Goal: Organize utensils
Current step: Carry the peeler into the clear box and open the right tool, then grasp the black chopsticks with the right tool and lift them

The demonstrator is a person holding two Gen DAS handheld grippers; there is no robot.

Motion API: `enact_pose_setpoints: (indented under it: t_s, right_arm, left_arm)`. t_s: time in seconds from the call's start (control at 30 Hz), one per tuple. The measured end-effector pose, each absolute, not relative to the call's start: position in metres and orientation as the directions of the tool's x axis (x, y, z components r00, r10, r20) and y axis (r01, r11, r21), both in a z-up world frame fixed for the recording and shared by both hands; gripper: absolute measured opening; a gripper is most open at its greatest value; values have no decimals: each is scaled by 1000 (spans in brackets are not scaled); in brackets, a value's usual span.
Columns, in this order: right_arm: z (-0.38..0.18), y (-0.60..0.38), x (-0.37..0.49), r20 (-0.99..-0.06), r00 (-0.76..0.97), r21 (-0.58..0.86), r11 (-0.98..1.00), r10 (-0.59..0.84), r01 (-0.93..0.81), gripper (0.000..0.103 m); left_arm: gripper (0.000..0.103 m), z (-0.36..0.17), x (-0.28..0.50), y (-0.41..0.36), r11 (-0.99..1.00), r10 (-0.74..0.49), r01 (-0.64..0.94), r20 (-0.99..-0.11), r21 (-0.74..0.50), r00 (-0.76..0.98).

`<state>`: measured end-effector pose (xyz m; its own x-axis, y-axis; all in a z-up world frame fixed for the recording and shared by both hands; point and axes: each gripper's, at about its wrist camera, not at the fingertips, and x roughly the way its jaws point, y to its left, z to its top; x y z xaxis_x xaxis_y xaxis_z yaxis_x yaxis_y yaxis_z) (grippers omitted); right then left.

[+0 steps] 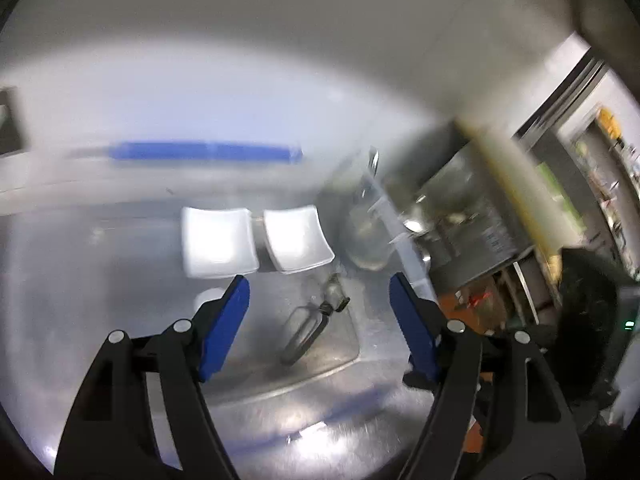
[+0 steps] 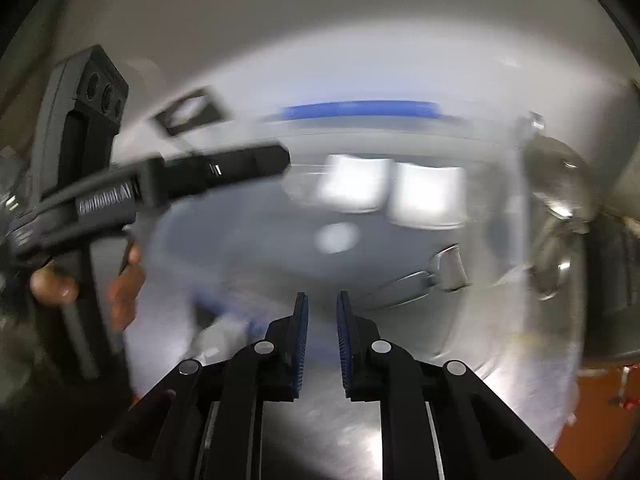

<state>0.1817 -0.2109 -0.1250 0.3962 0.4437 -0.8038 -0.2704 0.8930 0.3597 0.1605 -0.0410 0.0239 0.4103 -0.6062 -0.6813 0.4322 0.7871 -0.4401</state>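
Fingers of our left gripper [image 1: 320, 292] stand spread wide and empty above a metal utensil [image 1: 310, 328] lying on the steel counter [image 1: 280, 412]; our right gripper [image 2: 322, 312] fingers are narrowly parted, empty. Two white dishes [image 1: 256, 242] lie beyond.

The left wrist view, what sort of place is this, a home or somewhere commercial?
Probably a commercial or canteen-style kitchen, though blur limits certainty. A brushed stainless steel counter holds two white square dishes, a metal utensil lies on it, and steel pots or bowls stand at its right end.
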Motion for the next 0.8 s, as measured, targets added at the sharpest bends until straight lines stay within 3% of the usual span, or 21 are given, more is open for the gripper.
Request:
enact_pose_setpoints:
  t_s: [0.03,0.07,0.2,0.43,0.8]
  right_arm:
    - [-127,-198,171,-797,378,373,876,471,-305,33]
    - [-131,-185,161,-795,355,385,861,493,-334,37]
    - [-190,-118,134,-856,180,376,822,485,-427,37]
    - [-295,-57,132,-956,15,262,873,294,-411,37]
    - [-310,-8,124,-979,77,137,885,191,-444,37]
  left_arm:
    - [73,28,152,-27,789,-608,423,-667,-445,432]
    - [74,32,138,-9,794,-605,408,-653,-450,457]
    - [74,24,83,50,849,-526,284,-665,-445,530]
    - [74,-49,28,119,861,-446,13,-744,-508,498]
    - [74,-92,1,130,833,-466,-69,-763,-549,447]
